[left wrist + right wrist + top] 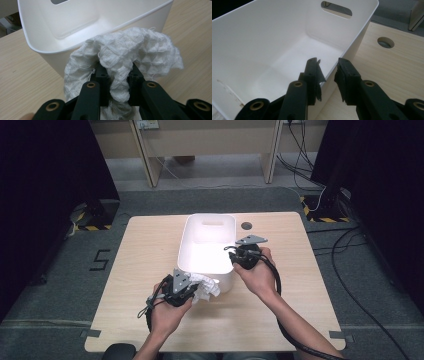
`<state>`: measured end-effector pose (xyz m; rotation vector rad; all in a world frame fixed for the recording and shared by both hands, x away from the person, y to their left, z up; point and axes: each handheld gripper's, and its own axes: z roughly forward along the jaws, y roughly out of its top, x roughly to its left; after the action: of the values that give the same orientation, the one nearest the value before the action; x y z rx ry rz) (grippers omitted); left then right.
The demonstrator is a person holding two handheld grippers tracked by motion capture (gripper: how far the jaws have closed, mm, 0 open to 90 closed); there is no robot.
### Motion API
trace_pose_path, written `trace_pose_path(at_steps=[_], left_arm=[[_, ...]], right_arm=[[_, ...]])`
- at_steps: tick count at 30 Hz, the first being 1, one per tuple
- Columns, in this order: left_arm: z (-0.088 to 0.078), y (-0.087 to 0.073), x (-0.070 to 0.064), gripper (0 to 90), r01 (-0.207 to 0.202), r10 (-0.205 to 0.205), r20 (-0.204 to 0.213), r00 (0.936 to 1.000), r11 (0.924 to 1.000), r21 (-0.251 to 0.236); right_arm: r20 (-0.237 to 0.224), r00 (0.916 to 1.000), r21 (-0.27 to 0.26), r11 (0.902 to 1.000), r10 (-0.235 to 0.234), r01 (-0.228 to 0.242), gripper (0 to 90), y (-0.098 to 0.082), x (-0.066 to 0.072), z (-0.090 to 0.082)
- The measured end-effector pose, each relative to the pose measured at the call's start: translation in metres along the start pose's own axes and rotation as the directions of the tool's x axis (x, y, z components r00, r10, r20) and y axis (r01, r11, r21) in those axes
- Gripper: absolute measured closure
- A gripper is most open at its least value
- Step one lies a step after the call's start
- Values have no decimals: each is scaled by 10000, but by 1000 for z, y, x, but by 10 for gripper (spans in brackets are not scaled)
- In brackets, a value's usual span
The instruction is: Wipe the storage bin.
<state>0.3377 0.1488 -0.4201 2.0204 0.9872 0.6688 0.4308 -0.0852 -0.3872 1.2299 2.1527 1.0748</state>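
At the near left of the table (130,270), a bunched white cloth (125,57) is pinched between the closed jaws of the left gripper (192,292), hanging just in front of them and touching the near wall of the white bin (192,227). The bin's opening lies just beyond and slightly right of the cloth. Further right, the right gripper (328,72) is held with its jaws straddling the bin's right rim, a gap visible between them; whether the rim is actually pressed cannot be told.

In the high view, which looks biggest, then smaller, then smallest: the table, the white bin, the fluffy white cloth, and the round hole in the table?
1. The table, biggest by far.
2. The white bin.
3. The white cloth, bunched in the left tool, so part may be hidden.
4. The round hole, smallest.
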Motion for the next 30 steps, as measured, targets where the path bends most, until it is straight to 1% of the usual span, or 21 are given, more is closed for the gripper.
trace_pose_path(at_steps=[2,3,4,5,6,7,9,12,13,15,16,17,19,20,21,23,30], left_arm=[[1,0,0,759,31,-31,108,9999,10000,-6],[1,-1,-1,759,-1,1,36,10000,10000,24],[2,-1,-1,759,33,-33,118,9999,10000,18],[3,-1,-1,760,51,-52,115,9999,10000,26],[3,-2,-1,759,-21,20,46,10000,10000,59],[4,-2,-1,759,8,-9,117,9999,10000,32],[4,-3,-1,759,-54,54,29,10000,10000,83],[5,-4,-2,759,-38,37,53,10000,9999,131],[6,-5,-2,759,31,-33,134,9999,9999,97],[7,-5,-2,759,8,-9,129,9999,9999,117],[6,-5,-2,759,-5,5,57,10000,9999,121],[7,-5,-2,759,32,-33,128,9999,9999,103],[8,-6,-3,759,60,-61,143,9999,9999,106],[8,-6,-3,759,14,-15,49,10000,9999,158],[8,-6,-3,759,-58,57,41,10000,9998,179],[11,-8,-4,759,8,-12,174,9998,9997,240],[15,-11,-6,759,37,-44,208,9998,9995,323]], right_arm=[[-14,10000,1,10000,9,-9,710,0,0,0],[-16,10000,1,10000,6,-6,710,0,0,0],[-6,10000,2,10000,-1,1,710,0,0,0],[-10,10000,-3,10000,-7,7,710,0,0,0],[-11,10000,-5,10000,1,-1,710,0,0,0],[-23,10000,-7,10000,6,-6,710,0,0,0],[-23,10000,-8,10000,10,-10,710,0,0,0],[-22,10000,-12,10000,-4,4,710,0,0,0],[-16,10000,-22,10000,-4,4,710,0,0,0],[-23,10000,-14,10000,-17,17,710,0,0,0],[-20,10000,-12,10000,-8,8,710,0,0,0],[-22,10000,-14,10000,-19,19,710,0,0,0],[-21,10000,-13,10000,-19,19,710,0,0,0],[-22,10000,-13,10000,-19,18,710,0,0,0],[-21,10000,-14,10000,-21,21,710,0,0,0],[-24,10000,-16,10000,-23,23,710,0,0,0],[-24,10000,-18,10000,-33,33,710,0,0,0]])
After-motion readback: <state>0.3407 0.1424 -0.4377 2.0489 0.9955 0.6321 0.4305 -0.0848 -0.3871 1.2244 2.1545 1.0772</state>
